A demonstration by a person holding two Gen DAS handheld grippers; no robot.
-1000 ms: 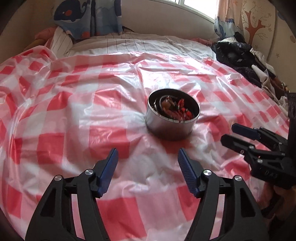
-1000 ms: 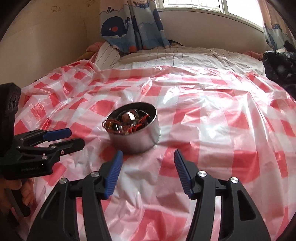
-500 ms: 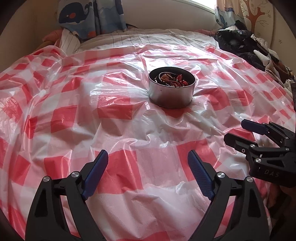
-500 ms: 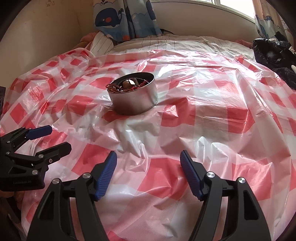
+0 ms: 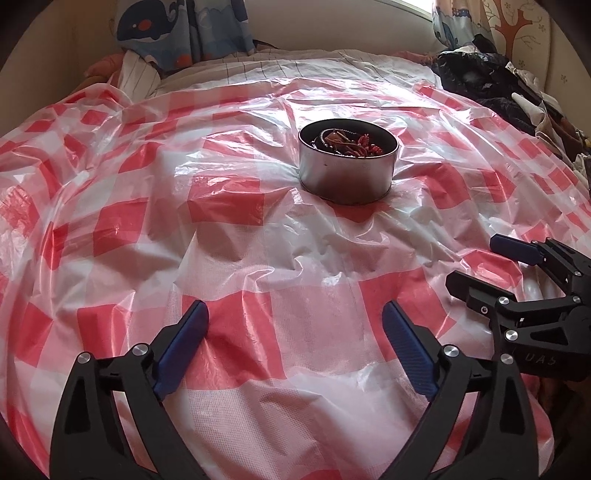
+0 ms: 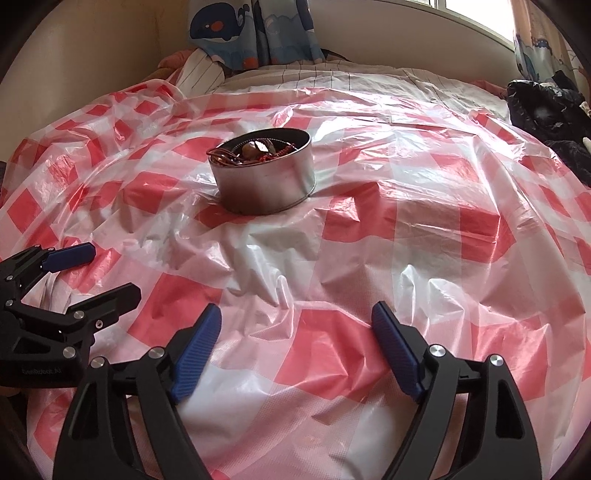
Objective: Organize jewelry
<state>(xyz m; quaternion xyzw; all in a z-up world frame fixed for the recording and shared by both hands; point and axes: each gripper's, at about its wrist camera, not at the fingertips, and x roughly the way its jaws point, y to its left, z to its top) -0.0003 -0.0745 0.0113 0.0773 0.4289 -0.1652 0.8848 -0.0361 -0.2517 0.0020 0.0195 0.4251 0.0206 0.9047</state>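
Observation:
A round metal tin point(image 5: 347, 173) stands on a red-and-white checked plastic sheet point(image 5: 229, 206); it also shows in the right wrist view point(image 6: 264, 184). Inside it lies tangled jewelry point(image 5: 347, 142), red and brown beads and cords, also seen in the right wrist view point(image 6: 255, 150). My left gripper point(image 5: 295, 332) is open and empty, low over the sheet well in front of the tin. My right gripper point(image 6: 295, 332) is open and empty, also in front of the tin. Each gripper shows in the other's view, the right one point(image 5: 491, 262) and the left one point(image 6: 110, 273).
The sheet covers a bed with a striped white cover point(image 6: 332, 77) at the back. A whale-print curtain point(image 5: 177, 33) hangs behind. Dark clothes point(image 5: 487, 85) are piled at the right edge. The sheet is wrinkled in front of the tin.
Both grippers have drawn back from the tin and lowered toward the sheet. Both stayed open. The tin has not moved.

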